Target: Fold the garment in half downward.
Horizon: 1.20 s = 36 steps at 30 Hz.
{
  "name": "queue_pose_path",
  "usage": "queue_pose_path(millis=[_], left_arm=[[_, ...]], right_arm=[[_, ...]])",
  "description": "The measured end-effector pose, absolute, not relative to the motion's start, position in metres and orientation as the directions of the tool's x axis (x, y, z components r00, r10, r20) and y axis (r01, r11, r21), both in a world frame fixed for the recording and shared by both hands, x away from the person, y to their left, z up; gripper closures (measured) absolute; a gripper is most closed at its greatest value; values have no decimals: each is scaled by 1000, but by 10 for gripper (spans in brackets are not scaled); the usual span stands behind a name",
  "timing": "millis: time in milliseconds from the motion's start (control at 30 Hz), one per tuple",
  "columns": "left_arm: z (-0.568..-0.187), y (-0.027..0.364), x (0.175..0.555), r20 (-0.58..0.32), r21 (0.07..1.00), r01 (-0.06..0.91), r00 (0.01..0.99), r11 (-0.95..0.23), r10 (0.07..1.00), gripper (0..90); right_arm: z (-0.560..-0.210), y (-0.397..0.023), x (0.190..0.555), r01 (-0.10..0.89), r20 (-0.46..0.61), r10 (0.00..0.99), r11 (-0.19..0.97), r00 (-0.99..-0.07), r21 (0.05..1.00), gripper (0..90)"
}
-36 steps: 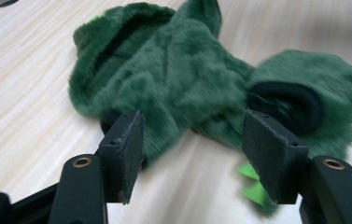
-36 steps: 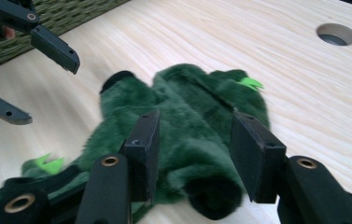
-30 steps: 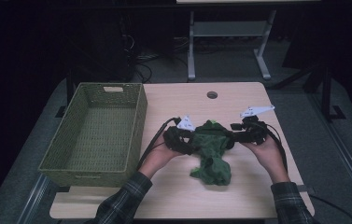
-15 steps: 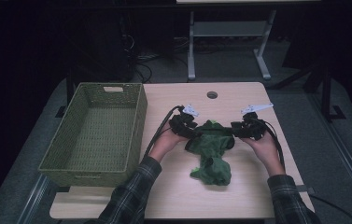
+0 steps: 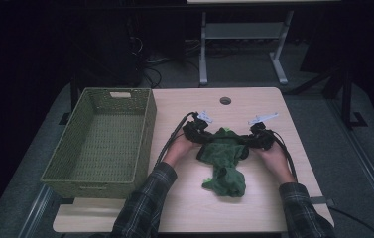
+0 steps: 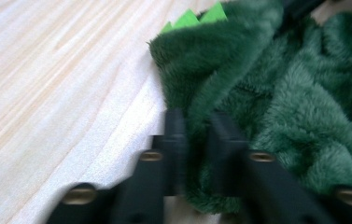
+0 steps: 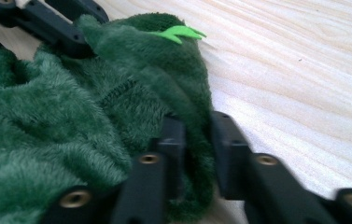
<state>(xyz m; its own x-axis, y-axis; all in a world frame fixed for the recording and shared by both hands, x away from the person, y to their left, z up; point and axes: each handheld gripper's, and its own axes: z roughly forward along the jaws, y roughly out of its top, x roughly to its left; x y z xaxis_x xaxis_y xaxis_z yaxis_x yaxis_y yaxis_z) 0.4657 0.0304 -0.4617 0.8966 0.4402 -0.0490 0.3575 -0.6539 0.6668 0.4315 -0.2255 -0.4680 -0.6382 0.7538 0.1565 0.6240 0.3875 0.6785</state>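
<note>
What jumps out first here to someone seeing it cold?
The dark green fleece garment, bunched mid-table, stands out most; the left gripper and right gripper have just closed on a fold of its far edge, one at each side. Bright lime felt spikes poke from that edge. Left of it sits an empty green woven basket.

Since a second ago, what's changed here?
Both grippers, left and right, have sunk to the green cloth and their jaws have just been closing, each now pinching a fold of its upper edge. Basket and table are unchanged.
</note>
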Motion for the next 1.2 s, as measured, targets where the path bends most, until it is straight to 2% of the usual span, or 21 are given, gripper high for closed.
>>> queue_pose_path(millis=[100, 267, 533, 767, 1200], left_arm=[[-460, 30, 466, -48, 659, 365, 893, -658, 448, 869], [-444, 29, 466, -86, 703, 404, 865, -585, 495, 876], [-406, 28, 469, -27, 762, 363, 845, -536, 533, 876], [-382, 26, 471, -15, 790, 334, 849, -514, 528, 874], [-378, 40, 434, -57, 819, 318, 873, -477, 484, 870]], right_arm=[[-464, -224, 430, 612, 143, 751, 395, -645, 685, 863], [-455, -224, 429, 592, 138, 756, 370, -640, 716, 864], [-417, -223, 443, 578, 115, 763, 372, -636, 726, 868], [-390, -225, 452, 539, 83, 768, 365, -636, 759, 871], [-385, -233, 412, 483, 89, 710, 376, -698, 791, 871]])
